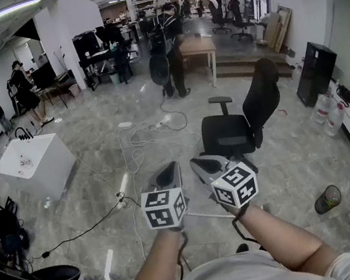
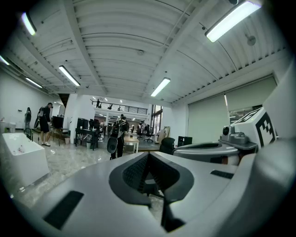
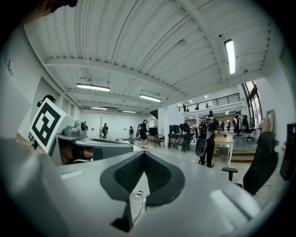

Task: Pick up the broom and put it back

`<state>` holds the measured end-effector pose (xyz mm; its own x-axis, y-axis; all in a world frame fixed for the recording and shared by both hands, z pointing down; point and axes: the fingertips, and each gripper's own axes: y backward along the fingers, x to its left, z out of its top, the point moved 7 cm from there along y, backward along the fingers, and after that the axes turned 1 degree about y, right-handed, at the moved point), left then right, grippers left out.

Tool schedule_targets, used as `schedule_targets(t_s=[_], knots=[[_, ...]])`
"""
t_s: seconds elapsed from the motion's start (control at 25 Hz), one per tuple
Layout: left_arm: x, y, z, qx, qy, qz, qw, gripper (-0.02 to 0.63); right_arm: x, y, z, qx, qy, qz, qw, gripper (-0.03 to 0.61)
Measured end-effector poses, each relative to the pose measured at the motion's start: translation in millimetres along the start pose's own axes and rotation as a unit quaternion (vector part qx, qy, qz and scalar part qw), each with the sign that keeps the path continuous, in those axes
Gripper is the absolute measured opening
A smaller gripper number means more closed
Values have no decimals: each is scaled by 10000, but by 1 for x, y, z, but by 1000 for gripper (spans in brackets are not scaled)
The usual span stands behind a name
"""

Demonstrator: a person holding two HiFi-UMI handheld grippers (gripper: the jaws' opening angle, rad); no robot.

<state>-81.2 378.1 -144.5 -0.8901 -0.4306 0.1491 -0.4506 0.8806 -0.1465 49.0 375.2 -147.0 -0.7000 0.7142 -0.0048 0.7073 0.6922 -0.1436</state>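
Note:
I cannot make out a broom for certain. A thin pale stick (image 1: 207, 215) lies on the floor just below my hands, mostly hidden by them. My left gripper (image 1: 168, 169) and right gripper (image 1: 199, 163) are held side by side in front of me, pointing almost level across the room. In the left gripper view the left gripper (image 2: 148, 155) has its pads together with nothing between them, and the right gripper's body (image 2: 217, 150) shows beside it. In the right gripper view the right gripper (image 3: 144, 153) is likewise shut and holds nothing.
A black office chair (image 1: 244, 125) stands just ahead on the right. Cables (image 1: 141, 134) trail over the marble floor. A white box (image 1: 35, 160) sits left, a green cup (image 1: 328, 198) lies right. A person (image 1: 171, 52) stands by a wooden table (image 1: 199, 46).

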Motion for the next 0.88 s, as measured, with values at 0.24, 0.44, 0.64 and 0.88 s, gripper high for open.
schedule_targets(t_s=[0.24, 0.44, 0.64, 0.88], knots=[[7, -15, -6, 37, 18, 67, 10000, 9, -12, -12, -7, 49, -30, 140, 9999, 2], [14, -40, -8, 139, 28, 137, 9998, 9, -32, -30, -12, 116, -43, 335, 9994, 3], [28, -92, -21, 238, 59, 361, 9990, 9, -83, -61, -34, 209, -183, 588, 9979, 3], [45, -181, -39, 434, 180, 736, 9962, 9, -166, -108, -71, 442, -396, 998, 9932, 5]])
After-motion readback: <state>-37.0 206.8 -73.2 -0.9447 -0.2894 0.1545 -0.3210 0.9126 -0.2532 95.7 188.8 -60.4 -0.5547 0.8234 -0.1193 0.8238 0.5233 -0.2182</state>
